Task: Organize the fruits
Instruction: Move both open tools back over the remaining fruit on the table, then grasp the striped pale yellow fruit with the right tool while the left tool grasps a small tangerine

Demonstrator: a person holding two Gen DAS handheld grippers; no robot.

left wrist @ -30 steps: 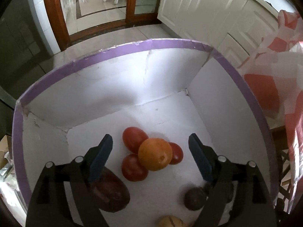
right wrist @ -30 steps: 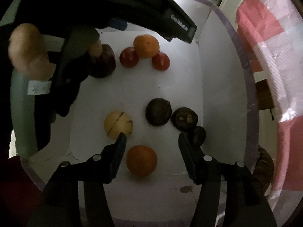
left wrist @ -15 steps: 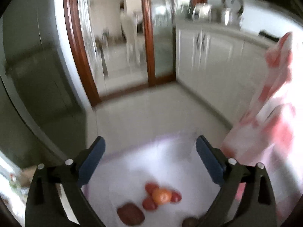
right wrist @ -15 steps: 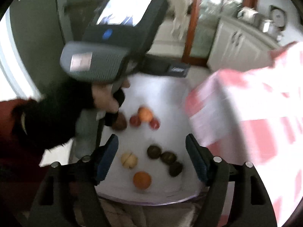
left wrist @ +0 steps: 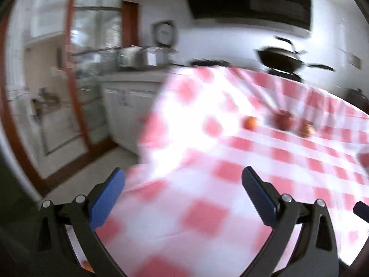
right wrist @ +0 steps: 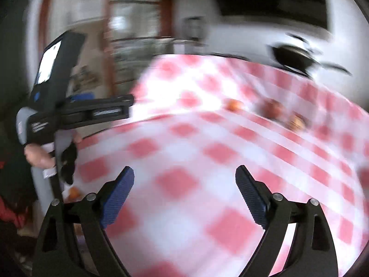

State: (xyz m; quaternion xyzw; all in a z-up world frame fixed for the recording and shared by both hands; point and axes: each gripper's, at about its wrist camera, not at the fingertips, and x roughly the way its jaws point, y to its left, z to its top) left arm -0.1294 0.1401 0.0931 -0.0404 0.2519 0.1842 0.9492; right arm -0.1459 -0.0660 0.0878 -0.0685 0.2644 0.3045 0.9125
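The left gripper (left wrist: 183, 180) is seen with its two blue-padded fingers (left wrist: 107, 195) spread wide apart, and nothing is held between them. It is poised over the near part of a table covered by a red-and-white checked tablecloth (left wrist: 230, 198). The right gripper (right wrist: 184, 177) is likewise spread wide with nothing between its fingers, above the same cloth (right wrist: 207, 161).

Three fruits are set in a row on the far part of the cloth, well apart from both grippers. In the left wrist view an orange fruit (left wrist: 250, 122) lies at the left, a dark red fruit (left wrist: 283, 121) in the middle and a second orange-coloured fruit (left wrist: 305, 129) at the right. The same row is shown, heavily blurred, in the right wrist view (right wrist: 233, 104) (right wrist: 272, 110) (right wrist: 297, 121); what kinds of fruit they are cannot be told.

At the left of the right wrist view the left-hand device is seen from the side, gripped by a hand (right wrist: 40, 155). A small orange fruit (right wrist: 73, 191) is glimpsed below it, near the left edge of the table.

Beyond the table a dark wok (left wrist: 280, 57) is seen on a counter, with white cabinets (left wrist: 124, 106) and a wooden door frame (left wrist: 73, 73) at the far left.
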